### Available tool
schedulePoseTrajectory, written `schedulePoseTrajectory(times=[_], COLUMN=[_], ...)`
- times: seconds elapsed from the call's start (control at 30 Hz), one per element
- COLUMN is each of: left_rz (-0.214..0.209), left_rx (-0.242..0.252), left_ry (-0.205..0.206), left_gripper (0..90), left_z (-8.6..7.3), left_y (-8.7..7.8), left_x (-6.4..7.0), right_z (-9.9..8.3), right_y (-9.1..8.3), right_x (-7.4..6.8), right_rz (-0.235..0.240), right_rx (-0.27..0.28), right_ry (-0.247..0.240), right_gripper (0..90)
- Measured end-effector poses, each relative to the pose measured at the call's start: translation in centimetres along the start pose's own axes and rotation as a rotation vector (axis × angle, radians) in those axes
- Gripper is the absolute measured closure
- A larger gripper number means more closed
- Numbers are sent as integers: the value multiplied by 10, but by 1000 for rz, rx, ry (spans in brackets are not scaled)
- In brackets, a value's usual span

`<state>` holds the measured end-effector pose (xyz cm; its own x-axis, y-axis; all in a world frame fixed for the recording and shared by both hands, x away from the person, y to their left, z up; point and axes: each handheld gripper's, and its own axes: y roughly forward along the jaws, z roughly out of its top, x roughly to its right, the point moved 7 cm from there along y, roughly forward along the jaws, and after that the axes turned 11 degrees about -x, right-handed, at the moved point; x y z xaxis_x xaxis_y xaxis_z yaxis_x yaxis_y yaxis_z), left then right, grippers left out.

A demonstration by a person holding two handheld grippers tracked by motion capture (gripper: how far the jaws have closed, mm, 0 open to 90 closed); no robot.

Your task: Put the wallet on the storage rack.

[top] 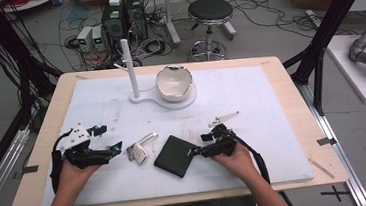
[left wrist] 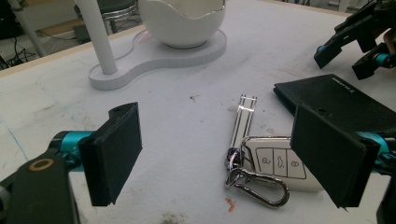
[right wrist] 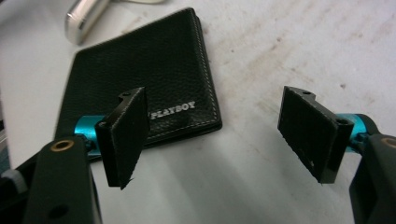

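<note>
The black leather wallet [top: 175, 156] lies flat and closed on the white table mat [top: 250, 92], just in front of the right gripper [top: 198, 145] and near the person's edge; the car key [top: 139, 152], with its metal clip and white strap, lies just to the wallet's left, between it and the left gripper [top: 108, 137]; the two items appear close but whether they touch cannot be told. Both grippers stand released, jaws spread wide and holding nothing; in the right gripper view the wallet [right wrist: 140, 79] sits beyond and partly behind the left-hand jaw, its stitched corner nearest the opening; in the left gripper view the key fob [left wrist: 275, 165] lies low between the jaws, toward the right-hand one. Judgement: the wallet is light, soft and somewhat compliant, grained enough not to slip, and not fragile; lying flat, it offers only thin edges, so the sound hold is across its thickness at the near corner or the free long edge, one jaw slid beneath; the fob is smooth, hard and likely slippery, best taken across its narrow sides. The eggshell-shaped bowl [top: 174, 83] and its white stand [top: 130, 67] sit well apart at the far side.
</note>
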<state>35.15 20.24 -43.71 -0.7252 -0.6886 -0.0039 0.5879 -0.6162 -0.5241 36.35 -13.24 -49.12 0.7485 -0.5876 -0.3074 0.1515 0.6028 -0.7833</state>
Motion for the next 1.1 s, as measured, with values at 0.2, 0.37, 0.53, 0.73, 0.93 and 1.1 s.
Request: schedulePoseTrajectory(times=[0.2,0.37,0.53,0.73,0.93,1.1], left_rz=[5,8,14,14,18,21], left_rx=[2,2,-4,-8,-9,-8], left_ry=[-2,-5,-7,-1,-4,1], left_gripper=[167,167,167,167,167,167], left_z=[-1,-1,-2,-2,-3,-3], left_y=[-2,-4,-3,-3,-4,-4], left_x=[-2,-2,-2,-1,-1,-2], right_z=[1,0,0,1,1,-1], right_y=[4,8,9,9,7,3], right_x=[-3,-13,-16,-16,-11,-7], right_rz=[69,113,31,10,32,71], right_rx=[-7,-32,-48,-64,-65,-72], right_ry=[20,11,-48,-65,-24,27], right_gripper=[357,427,498,551,659,765])
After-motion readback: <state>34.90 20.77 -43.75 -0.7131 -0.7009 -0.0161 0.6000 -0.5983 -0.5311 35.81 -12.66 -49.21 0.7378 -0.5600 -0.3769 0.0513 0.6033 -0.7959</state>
